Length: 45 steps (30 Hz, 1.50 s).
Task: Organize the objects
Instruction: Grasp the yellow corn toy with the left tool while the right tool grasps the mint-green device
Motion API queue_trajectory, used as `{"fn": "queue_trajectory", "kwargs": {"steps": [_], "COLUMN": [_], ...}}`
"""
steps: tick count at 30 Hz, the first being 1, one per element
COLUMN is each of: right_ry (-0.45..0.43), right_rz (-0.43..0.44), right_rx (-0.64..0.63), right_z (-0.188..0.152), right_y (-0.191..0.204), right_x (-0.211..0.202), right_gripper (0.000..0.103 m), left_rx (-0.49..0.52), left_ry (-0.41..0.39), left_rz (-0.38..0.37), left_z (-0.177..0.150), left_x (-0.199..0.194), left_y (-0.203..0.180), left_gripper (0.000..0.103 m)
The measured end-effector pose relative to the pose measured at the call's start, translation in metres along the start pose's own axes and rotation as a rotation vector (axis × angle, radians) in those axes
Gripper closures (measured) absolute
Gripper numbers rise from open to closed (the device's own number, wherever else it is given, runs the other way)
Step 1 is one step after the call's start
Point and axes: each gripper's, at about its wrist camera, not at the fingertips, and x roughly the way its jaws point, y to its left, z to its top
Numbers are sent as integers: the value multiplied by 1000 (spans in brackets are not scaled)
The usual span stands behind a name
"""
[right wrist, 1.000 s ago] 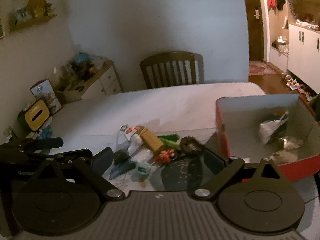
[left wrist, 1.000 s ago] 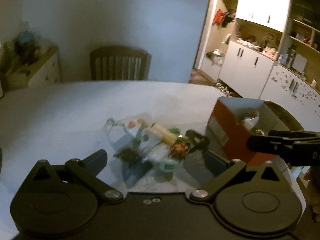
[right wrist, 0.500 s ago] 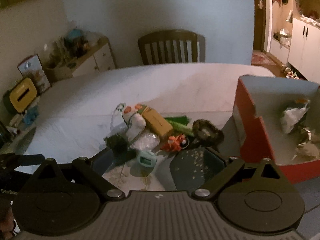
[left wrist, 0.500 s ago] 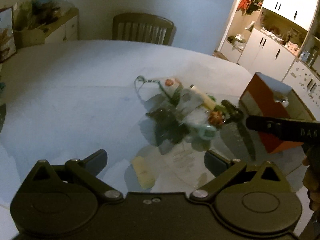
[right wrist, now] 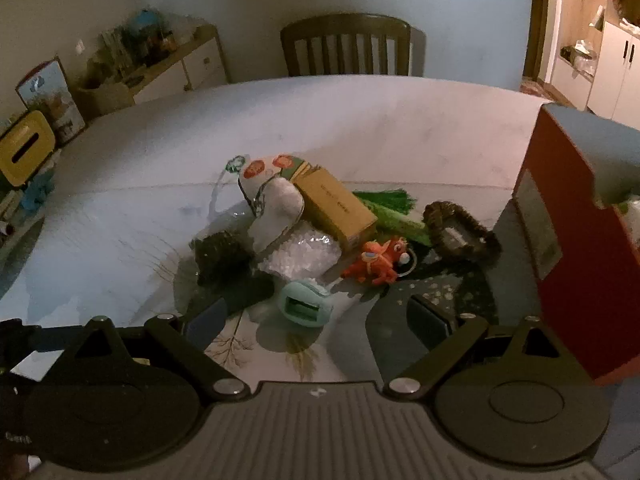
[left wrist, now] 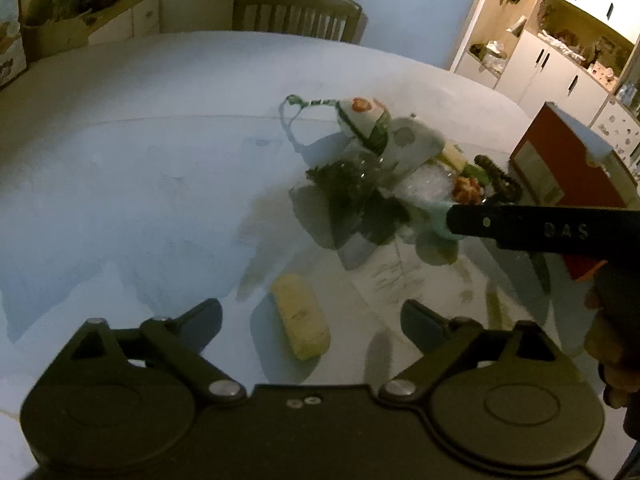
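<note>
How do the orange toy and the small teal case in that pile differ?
The orange toy is a bright, irregular figure; the teal case is a smooth, rounded shell with an opening facing the right wrist camera. The toy lies deeper in the pile near the dark woven ring; the case sits nearest the open right gripper. Both rest on the table.

Both wrist views look down—sharing the clutter (left wrist: 384, 184).

Wooden chair (right wrist: 346, 44) behind the table (right wrist: 360, 120), cluttered sideboard (right wrist: 176, 68) leftward
</note>
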Motion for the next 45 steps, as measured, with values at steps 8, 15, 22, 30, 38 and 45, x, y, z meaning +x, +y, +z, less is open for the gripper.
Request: {"fn": "queue_trajectory", "kwargs": {"steps": [8, 15, 22, 30, 38, 45], "right_ry": [38, 63, 76, 76, 76, 71], "right_rz": [-12, -10, -18, -15, -11, -9], "right_rx": [9, 20, 38, 44, 60, 68], "right_z": [1, 3, 4, 4, 2, 3], "right_y": [2, 5, 7, 7, 1, -10], "right_x": [25, 36, 41, 40, 30, 1], "right_gripper": [20, 43, 61, 65, 65, 65], "left_rx": [-7, -30, -59, -57, -46, -1], "left_ry": [0, -20, -19, -24, -4, -30], "left_rz": [-4, -8, -6, -1, -22, -61], "left_z": [-4, -4, -3, -3, 0, 13], "left_x": [3, 2, 2, 3, -1, -21], "left_y": [-1, -2, -4, -4, -17, -39], "left_gripper": [23, 43, 55, 82, 83, 83]}}
